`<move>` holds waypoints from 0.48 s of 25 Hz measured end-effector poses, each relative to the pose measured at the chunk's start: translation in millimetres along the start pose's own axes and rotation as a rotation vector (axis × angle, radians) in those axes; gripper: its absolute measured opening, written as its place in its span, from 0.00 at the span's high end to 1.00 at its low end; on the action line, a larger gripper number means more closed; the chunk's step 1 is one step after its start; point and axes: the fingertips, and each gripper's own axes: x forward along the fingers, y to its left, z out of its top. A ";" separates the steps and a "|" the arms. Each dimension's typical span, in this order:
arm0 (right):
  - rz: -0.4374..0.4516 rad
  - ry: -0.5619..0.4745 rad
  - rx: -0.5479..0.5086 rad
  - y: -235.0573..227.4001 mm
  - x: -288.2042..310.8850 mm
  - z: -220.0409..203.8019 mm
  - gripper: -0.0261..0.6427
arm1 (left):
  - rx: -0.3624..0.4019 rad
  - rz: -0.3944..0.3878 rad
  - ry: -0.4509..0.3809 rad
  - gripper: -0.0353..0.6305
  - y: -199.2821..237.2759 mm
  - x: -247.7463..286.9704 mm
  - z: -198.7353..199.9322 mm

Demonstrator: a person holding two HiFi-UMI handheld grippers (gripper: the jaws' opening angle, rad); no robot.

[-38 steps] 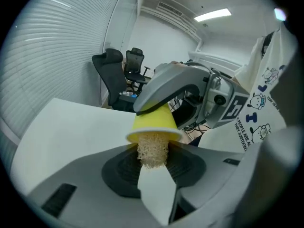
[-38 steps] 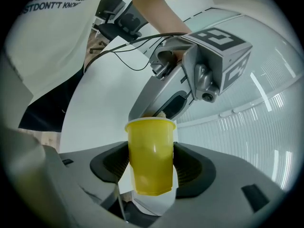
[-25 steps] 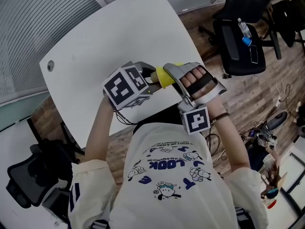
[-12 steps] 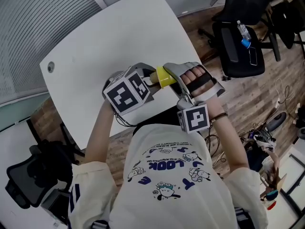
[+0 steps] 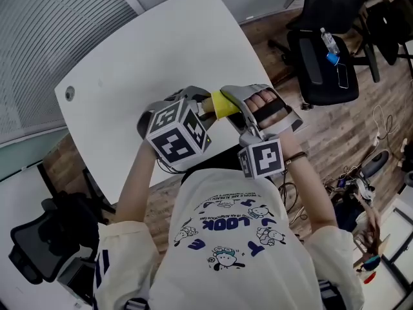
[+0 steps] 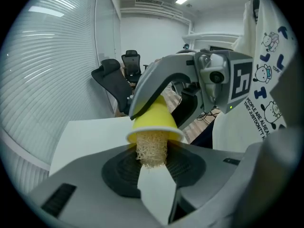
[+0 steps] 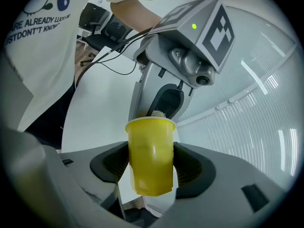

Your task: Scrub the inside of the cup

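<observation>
A yellow cup [image 7: 151, 153] is clamped between the pads of my right gripper [image 7: 151, 163], its mouth pointing away toward the left gripper. In the left gripper view the cup [image 6: 153, 119] hangs mouth-down toward me. A beige loofah scrubber [image 6: 152, 148] is pinched in my left gripper [image 6: 153, 159] and its far end is pushed into the cup's mouth. From the right gripper view only a tuft of the loofah [image 7: 157, 113] shows over the rim. In the head view the cup [image 5: 221, 103] sits between the left gripper [image 5: 205, 108] and the right gripper [image 5: 233, 106], above the white table [image 5: 155, 63].
The white table's near edge [image 5: 193, 166] runs just under both hands. A black office chair [image 5: 326, 50] with a water bottle [image 5: 331, 44] on its seat stands to the right on the wood floor. Another black chair [image 5: 45, 244] is at lower left.
The left gripper has rolled about its own axis, its marker cube swinging down and right. The right gripper has rolled slightly too. Cup and loofah stay joined in the same place.
</observation>
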 end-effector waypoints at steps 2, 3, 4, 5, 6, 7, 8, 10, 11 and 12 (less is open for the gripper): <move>0.017 -0.005 0.023 0.9 1.0 0.0 0.55 | 0.019 0.010 0.008 0.71 0.4 0.7 -0.4; 0.027 -0.007 0.033 1.9 1.3 -0.2 0.55 | 0.030 0.015 0.013 0.71 0.3 1.2 -0.8; 0.037 -0.009 0.044 3.3 1.3 -0.3 0.55 | 0.041 0.020 0.019 0.71 -0.1 1.8 -1.2; 0.046 -0.011 0.054 4.7 1.1 -0.3 0.55 | 0.055 0.027 0.025 0.71 -0.6 2.3 -1.5; 0.055 -0.014 0.063 5.9 0.8 -0.1 0.55 | 0.069 0.034 0.031 0.71 -1.1 2.6 -1.7; 0.063 -0.017 0.071 6.7 0.5 0.3 0.55 | 0.083 0.041 0.037 0.71 -1.6 2.7 -1.9; 0.070 -0.019 0.077 7.5 0.2 0.6 0.55 | 0.096 0.049 0.043 0.71 -2.0 2.7 -2.0; 0.084 -0.022 0.086 9.4 -0.8 1.3 0.55 | 0.120 0.062 0.055 0.71 -3.6 3.0 -2.0; 0.091 -0.024 0.093 10.5 -1.4 1.6 0.55 | 0.133 0.068 0.060 0.71 -4.5 3.1 -2.0; 0.100 -0.026 0.103 11.6 -1.9 1.9 0.55 | 0.147 0.075 0.066 0.71 -5.4 3.1 -2.0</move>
